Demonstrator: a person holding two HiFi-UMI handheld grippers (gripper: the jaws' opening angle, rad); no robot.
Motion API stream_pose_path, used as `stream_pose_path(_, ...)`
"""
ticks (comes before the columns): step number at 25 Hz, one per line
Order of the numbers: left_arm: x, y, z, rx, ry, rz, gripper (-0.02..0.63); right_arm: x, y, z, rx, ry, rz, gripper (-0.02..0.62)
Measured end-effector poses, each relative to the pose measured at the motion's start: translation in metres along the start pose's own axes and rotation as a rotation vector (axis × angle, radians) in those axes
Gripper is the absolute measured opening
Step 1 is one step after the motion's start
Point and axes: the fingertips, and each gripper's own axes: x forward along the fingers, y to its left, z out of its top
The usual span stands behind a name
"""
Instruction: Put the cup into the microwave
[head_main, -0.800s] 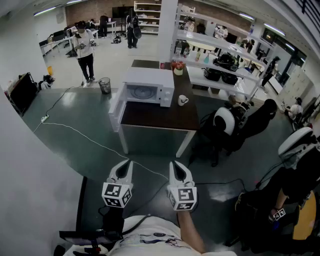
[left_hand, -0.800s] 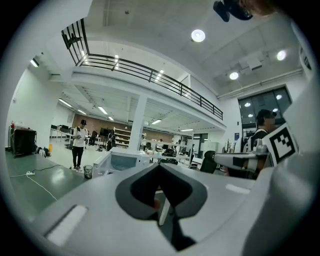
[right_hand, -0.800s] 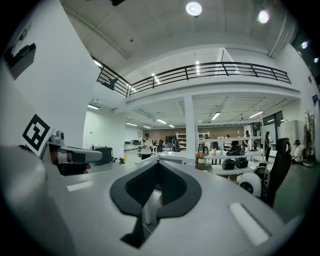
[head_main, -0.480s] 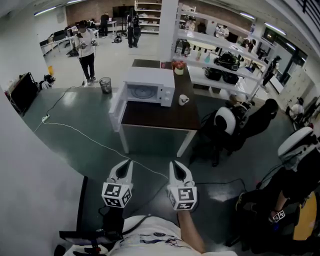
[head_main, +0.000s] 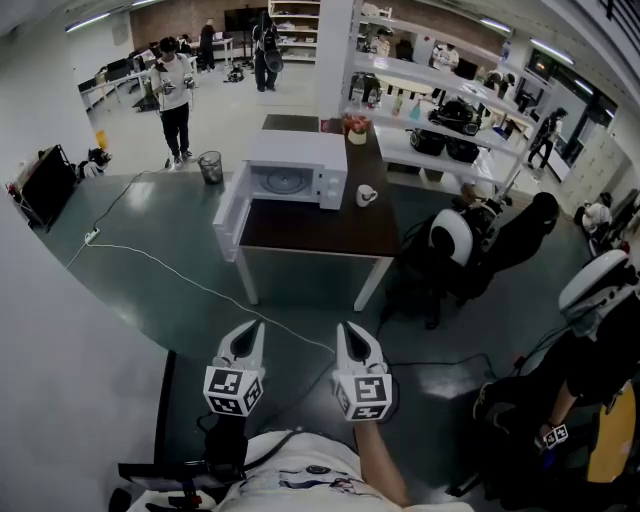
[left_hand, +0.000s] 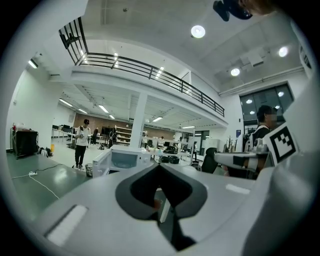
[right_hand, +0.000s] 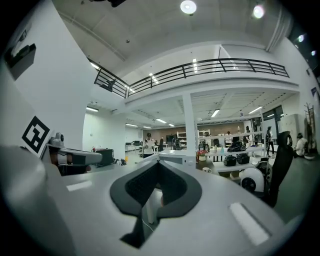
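Cup (head_main: 366, 197) rounded, white, microwave (head_main: 297, 170) boxy, white, tabletop (head_main: 320, 228) dark

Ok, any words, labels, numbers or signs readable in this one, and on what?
No readable text anywhere.
Left hand-held gripper and right hand-held gripper: square black-and-white marker patterns only, no letters.
Microwave control panel: too small to read.

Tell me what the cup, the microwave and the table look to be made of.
Cup: probably glazed ceramic. It is plain white with a side handle, but too small here to be sure.
Microwave: white casing with an even, matte look, likely painted sheet metal or plastic.
Table: flat dark brown top with a dull sheen, probably wood or laminate. The thin white legs look like painted metal.
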Motion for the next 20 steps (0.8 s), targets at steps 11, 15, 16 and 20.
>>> stream_pose_path(11, 0.013, -0.028, -0.023, -0.001, 0.067, 0.014, -0.002, -0.013, -0.025, -0.023, 0.045, 0.059, 0.019, 0.002)
stream_pose_path(15, 0.019, -0.046, -0.041, -0.005, 0.100, 0.013, -0.002, -0.024, -0.042, -0.035, 0.062, 0.082, 0.020, 0.002)
stream_pose_path(16, 0.021, -0.049, -0.044, -0.005, 0.107, 0.015, -0.002, -0.026, -0.046, -0.038, 0.066, 0.086, 0.020, 0.002)
stream_pose_path(20, 0.022, -0.056, -0.053, -0.007, 0.132, 0.025, -0.002, -0.027, -0.056, -0.046, 0.085, 0.103, 0.019, 0.002)
